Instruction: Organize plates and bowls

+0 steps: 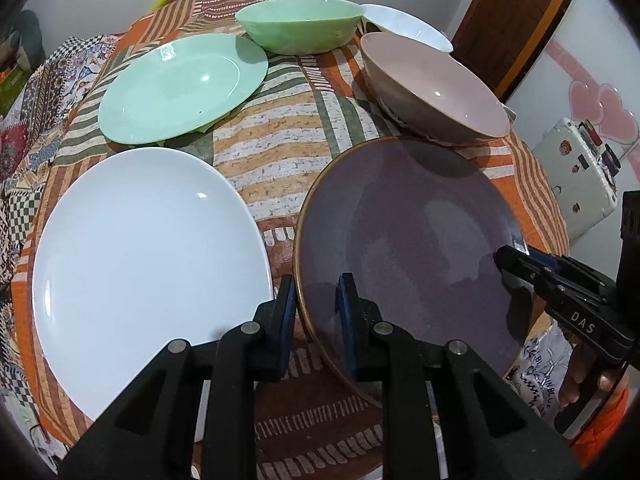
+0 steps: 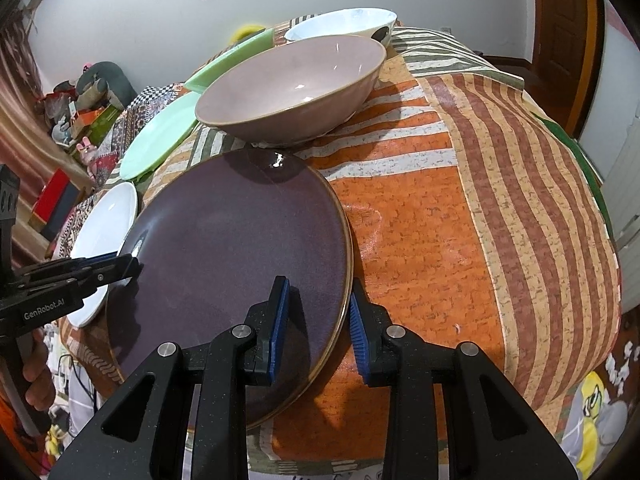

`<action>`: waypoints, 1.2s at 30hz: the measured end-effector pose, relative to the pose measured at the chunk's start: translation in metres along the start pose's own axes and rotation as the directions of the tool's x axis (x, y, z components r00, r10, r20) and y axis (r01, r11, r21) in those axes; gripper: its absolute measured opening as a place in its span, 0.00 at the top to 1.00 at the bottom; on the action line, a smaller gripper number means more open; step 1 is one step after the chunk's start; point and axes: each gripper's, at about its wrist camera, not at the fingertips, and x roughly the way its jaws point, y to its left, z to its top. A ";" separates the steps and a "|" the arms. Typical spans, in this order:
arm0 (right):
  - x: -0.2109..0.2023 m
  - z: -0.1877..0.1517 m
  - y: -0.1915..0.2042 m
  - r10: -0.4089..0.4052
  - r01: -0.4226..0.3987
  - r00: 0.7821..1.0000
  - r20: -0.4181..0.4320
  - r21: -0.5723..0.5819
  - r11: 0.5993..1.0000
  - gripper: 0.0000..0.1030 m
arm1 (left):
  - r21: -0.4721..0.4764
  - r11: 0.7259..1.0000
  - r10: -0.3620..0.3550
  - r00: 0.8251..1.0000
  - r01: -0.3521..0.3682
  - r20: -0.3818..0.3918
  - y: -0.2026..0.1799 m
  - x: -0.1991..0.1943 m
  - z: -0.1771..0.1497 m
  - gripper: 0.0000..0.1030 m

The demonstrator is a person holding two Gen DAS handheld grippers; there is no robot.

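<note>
On the striped cloth point(image 2: 420, 216), both the left gripper point(image 1: 316, 300) and right gripper point(image 2: 316, 312) clench the purple plate point(image 2: 224, 248)'s opposite rims; lift it level, clearing the pink bowl point(image 2: 292, 88) just beyond.

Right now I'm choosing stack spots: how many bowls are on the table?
3: a green bowl at the far side, a white bowl to its right, and a pink bowl just beyond the purple plate.

Open tablecloth point(image 2: 460, 200) lies right of the purple plate point(image 2: 224, 248); the white plate point(image 1: 140, 264) crowds its left.
</note>
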 end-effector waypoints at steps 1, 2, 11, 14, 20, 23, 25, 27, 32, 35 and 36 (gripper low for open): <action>-0.001 0.000 0.000 -0.003 0.003 1.000 -0.001 0.000 1.000 0.73 | -0.001 1.000 -0.001 1.000 0.001 -0.001 0.000 0.000 0.000 0.81; -0.001 0.001 0.000 -0.004 0.004 1.000 -0.001 -0.001 1.000 0.73 | 0.000 1.000 -0.001 1.000 0.001 0.000 0.000 -0.002 -0.001 0.81; -0.027 0.005 0.008 -0.025 0.028 0.998 0.064 -0.035 0.999 0.61 | 0.048 0.998 0.027 0.995 -0.032 0.101 -0.006 -0.044 -0.006 0.78; -0.038 0.008 0.016 -0.022 0.027 0.995 0.093 -0.059 0.998 0.59 | 0.051 0.998 0.036 0.989 -0.044 0.143 -0.005 -0.063 -0.008 0.76; -0.057 0.017 0.039 0.006 0.011 0.988 0.155 -0.109 0.994 0.53 | 0.027 0.997 0.063 0.970 -0.071 0.237 0.009 -0.105 -0.014 0.69; -0.063 0.022 0.052 0.024 0.001 0.983 0.184 -0.132 0.991 0.43 | -0.001 0.995 0.094 0.952 -0.098 0.292 0.021 -0.125 -0.020 0.49; -0.066 0.026 0.062 0.035 -0.003 0.977 0.210 -0.148 0.989 0.36 | -0.023 0.992 0.126 0.941 -0.125 0.313 0.030 -0.134 -0.023 0.37; -0.068 0.028 0.072 0.048 -0.011 0.974 0.222 -0.165 0.986 0.30 | -0.046 0.985 0.172 0.929 -0.166 0.328 0.040 -0.141 -0.027 0.34; -0.058 0.034 0.097 0.096 -0.050 0.971 0.217 -0.210 0.977 0.30 | -0.104 0.973 0.227 0.925 -0.205 0.304 0.075 -0.143 -0.038 0.33; -0.047 0.036 0.114 0.115 -0.065 0.973 0.201 -0.241 0.968 0.30 | -0.144 0.968 0.239 0.930 -0.205 0.279 0.095 -0.140 -0.044 0.33; -0.043 0.036 0.118 0.120 -0.070 0.974 0.194 -0.250 0.966 0.30 | -0.157 0.965 0.247 0.931 -0.210 0.271 0.101 -0.138 -0.046 0.33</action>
